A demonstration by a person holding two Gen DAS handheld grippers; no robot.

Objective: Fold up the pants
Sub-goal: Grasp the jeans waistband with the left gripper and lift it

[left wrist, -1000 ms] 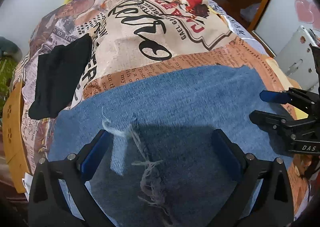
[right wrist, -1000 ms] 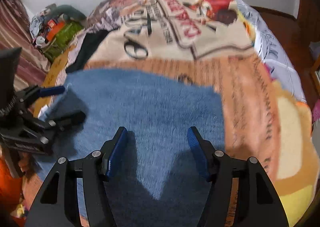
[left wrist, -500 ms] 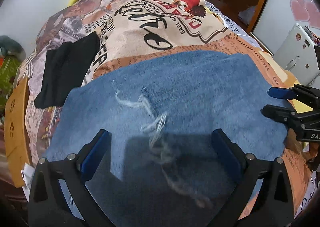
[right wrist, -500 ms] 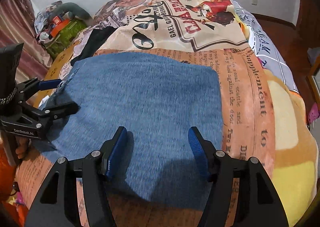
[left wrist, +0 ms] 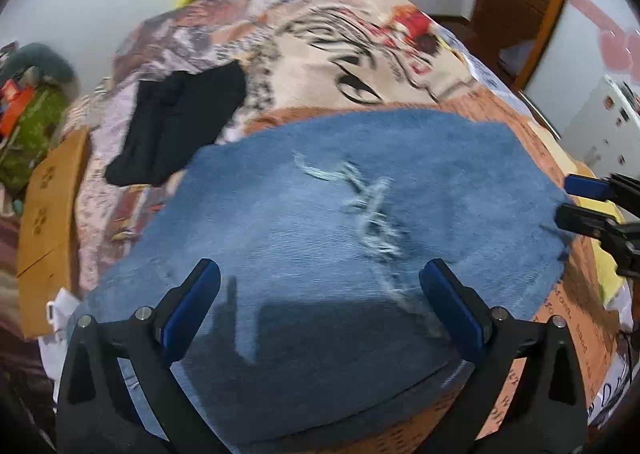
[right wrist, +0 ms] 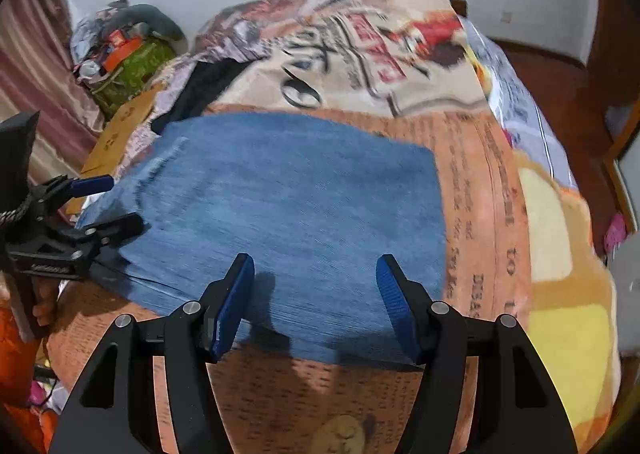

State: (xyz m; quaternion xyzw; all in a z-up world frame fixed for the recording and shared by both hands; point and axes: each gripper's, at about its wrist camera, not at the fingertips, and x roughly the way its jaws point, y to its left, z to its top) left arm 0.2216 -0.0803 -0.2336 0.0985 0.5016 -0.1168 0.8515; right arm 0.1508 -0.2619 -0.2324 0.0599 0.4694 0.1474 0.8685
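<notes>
Left wrist view: pants point(left wrist: 340, 246) are seen folded into a flat blue block on the bed point(left wrist: 360, 66), frayed threads uppermost.
Left claw point(left wrist: 320, 306): held apart above the near edge, nothing gripped.
Right claw point(right wrist: 316, 294): held apart likewise, judged clear of the cloth.
Surroundings: black garment point(left wrist: 176, 126) lies just beyond the block.

Blue denim pants point(left wrist: 320, 238), folded into a flat rectangle with a frayed white-threaded rip on top, lie at the left-wrist view's centre, stretching toward 3 o'clock.
</notes>
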